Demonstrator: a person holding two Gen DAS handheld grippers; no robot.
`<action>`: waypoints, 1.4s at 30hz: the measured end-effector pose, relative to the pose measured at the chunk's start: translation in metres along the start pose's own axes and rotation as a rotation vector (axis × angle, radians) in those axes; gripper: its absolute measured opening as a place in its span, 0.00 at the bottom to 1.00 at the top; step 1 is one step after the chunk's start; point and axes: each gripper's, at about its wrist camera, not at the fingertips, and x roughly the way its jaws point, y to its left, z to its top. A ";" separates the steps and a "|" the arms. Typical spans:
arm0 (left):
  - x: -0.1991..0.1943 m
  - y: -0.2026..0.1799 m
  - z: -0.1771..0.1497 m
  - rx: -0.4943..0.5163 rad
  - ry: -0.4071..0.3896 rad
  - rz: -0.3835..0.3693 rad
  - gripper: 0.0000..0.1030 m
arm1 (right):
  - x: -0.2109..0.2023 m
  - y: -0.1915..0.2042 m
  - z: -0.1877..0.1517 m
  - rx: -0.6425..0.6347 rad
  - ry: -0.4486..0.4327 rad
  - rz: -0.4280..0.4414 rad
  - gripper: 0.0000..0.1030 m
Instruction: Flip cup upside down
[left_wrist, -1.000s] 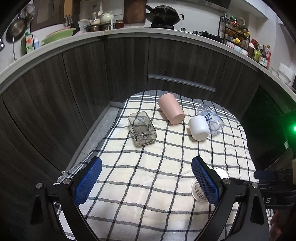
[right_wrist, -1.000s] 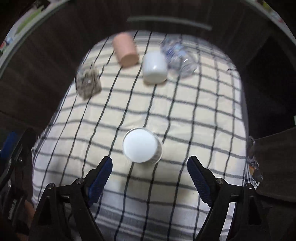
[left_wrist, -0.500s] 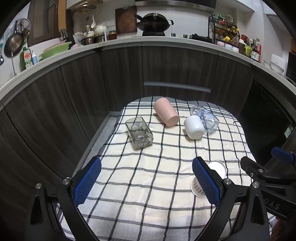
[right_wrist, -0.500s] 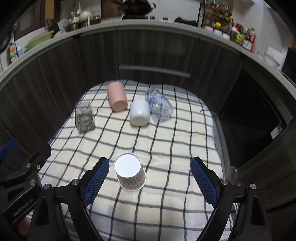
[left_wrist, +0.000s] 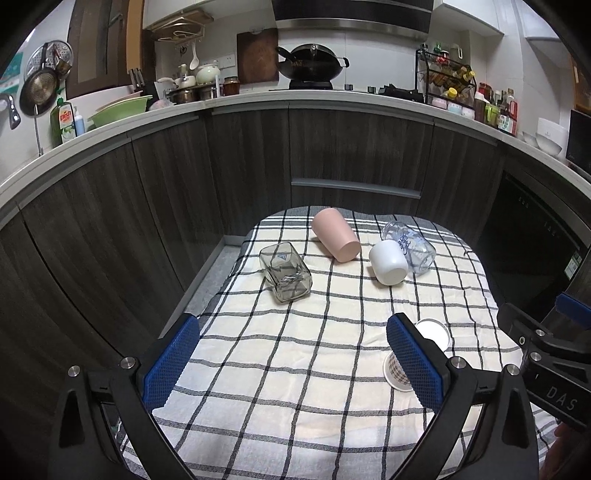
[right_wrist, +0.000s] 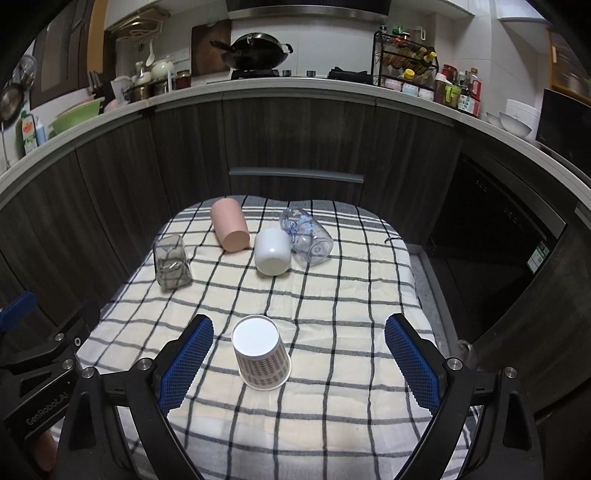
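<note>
Paper cup (right_wrist: 260, 357) is now seen standing mouth-down on the checked cloth (right_wrist: 332, 295), white base facing up, wide rim flat on the fabric. A second ago it was looked at almost straight from above, with the right gripper (right_wrist: 298, 363) pitched steeply down over it; since then the view has been levelled out and pulled back, so the counter and wok are back in frame. The cup itself hasn't been shifted by any of that. So the flip looks pretty much done, judging by how it sits, and what's left is probably just backing away cleanly.

Both sets of jaws are spread wide and nothing is pinched in either. In the right wrist view the cup is found between the two blue pads, closer to the left pad (right_wrist: 186, 363) than the right one, not touched by either as far as can be told. In the left wrist view the cup (left_wrist: 397, 373) is mostly hidden behind the right-hand pad of the left gripper (left_wrist: 293, 363), so it lies off to that side, outside the gap.

Further back, a pink cup (right_wrist: 229, 229), a white cup (right_wrist: 271, 251), a clear patterned glass (right_wrist: 306, 236) and a square glass jar (right_wrist: 171, 263) are all lying tipped over, well apart from the paper cup. Nothing nearby gets knocked if the retreat is kept straight.
</note>
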 end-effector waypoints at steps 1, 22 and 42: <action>-0.001 0.000 0.000 0.000 -0.002 0.001 1.00 | -0.001 -0.001 0.000 0.005 -0.004 0.002 0.92; -0.008 0.000 0.000 0.008 -0.013 -0.004 1.00 | -0.009 -0.007 -0.002 0.047 -0.015 0.025 0.92; -0.011 -0.002 0.000 0.014 -0.020 -0.010 1.00 | -0.012 -0.009 0.000 0.059 -0.036 0.024 0.92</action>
